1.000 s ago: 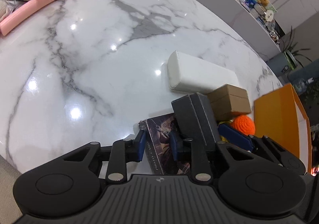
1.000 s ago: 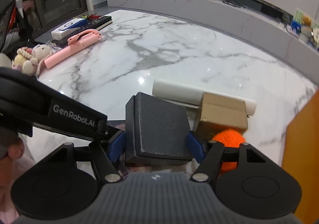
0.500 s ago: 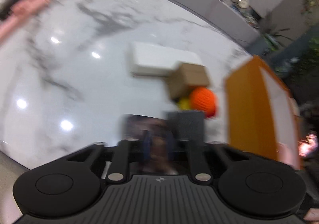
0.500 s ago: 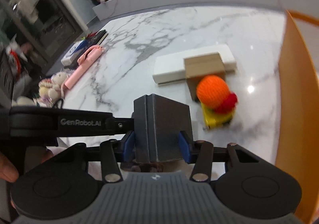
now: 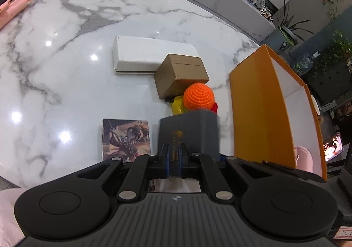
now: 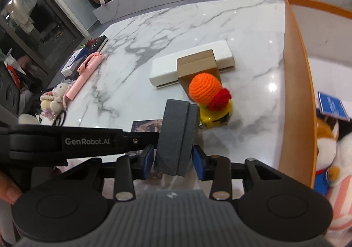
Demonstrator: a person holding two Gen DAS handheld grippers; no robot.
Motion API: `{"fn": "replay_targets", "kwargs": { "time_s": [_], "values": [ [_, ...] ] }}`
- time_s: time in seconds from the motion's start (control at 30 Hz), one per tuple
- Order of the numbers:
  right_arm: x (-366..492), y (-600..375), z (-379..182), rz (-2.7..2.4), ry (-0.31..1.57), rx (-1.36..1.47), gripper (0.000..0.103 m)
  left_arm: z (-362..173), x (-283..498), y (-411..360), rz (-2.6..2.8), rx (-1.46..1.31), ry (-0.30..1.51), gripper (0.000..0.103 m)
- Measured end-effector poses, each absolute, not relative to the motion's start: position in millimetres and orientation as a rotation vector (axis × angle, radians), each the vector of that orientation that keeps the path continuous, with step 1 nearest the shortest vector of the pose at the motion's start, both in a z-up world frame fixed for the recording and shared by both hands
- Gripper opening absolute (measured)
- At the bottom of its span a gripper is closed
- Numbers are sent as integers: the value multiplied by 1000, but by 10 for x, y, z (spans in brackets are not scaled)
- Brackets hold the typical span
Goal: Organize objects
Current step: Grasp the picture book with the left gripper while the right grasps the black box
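Left wrist view: the left gripper [image 5: 173, 162] pinches a thin edge of the grey box [image 5: 190, 132], held above the marble table [image 5: 66, 75] between the card [image 5: 125, 139] and the orange bin [image 5: 261, 110].

Right wrist view: the right gripper [image 6: 172, 159] clamps the grey box [image 6: 178, 135] by its sides, apparently lifted clear; the crochet toy [image 6: 208, 93] sits just beyond.

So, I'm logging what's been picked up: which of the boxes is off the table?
The dark grey box, clamped in the right gripper; the brown and white boxes lie on the marble.
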State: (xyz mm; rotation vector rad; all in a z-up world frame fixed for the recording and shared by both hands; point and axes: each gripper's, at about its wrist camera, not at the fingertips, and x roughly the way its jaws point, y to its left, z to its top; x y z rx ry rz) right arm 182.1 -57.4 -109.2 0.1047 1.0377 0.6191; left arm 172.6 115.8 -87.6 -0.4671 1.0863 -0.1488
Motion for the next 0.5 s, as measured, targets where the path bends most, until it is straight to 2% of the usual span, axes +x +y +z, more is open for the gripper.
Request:
{"fn": "replay_targets", "kwargs": {
  "time_s": [0.1, 0.17, 0.23, 0.3, 0.47, 0.5],
  "values": [
    [1895, -543, -1116, 612, 1031, 80, 42, -854, 1755, 1206, -127, -460, 1080, 10],
    [1936, -509, -1117, 604, 1018, 62, 43, -835, 1767, 1257, -91, -442, 1074, 21],
    [1978, -465, -1112, 604, 1012, 46, 43, -846, 1786, 1333, -37, -429, 1083, 40],
    [2003, -423, -1092, 611, 1002, 28, 44, -901, 1816, 1418, 12, -432, 1106, 52],
    [2033, -291, -1083, 635, 975, -48, 44, -1038, 1866, 1503, 53, -446, 1145, 68],
    [2040, -274, -1094, 637, 975, -63, 40, -1046, 1861, 1499, 53, -447, 1141, 73]
  ]
}}
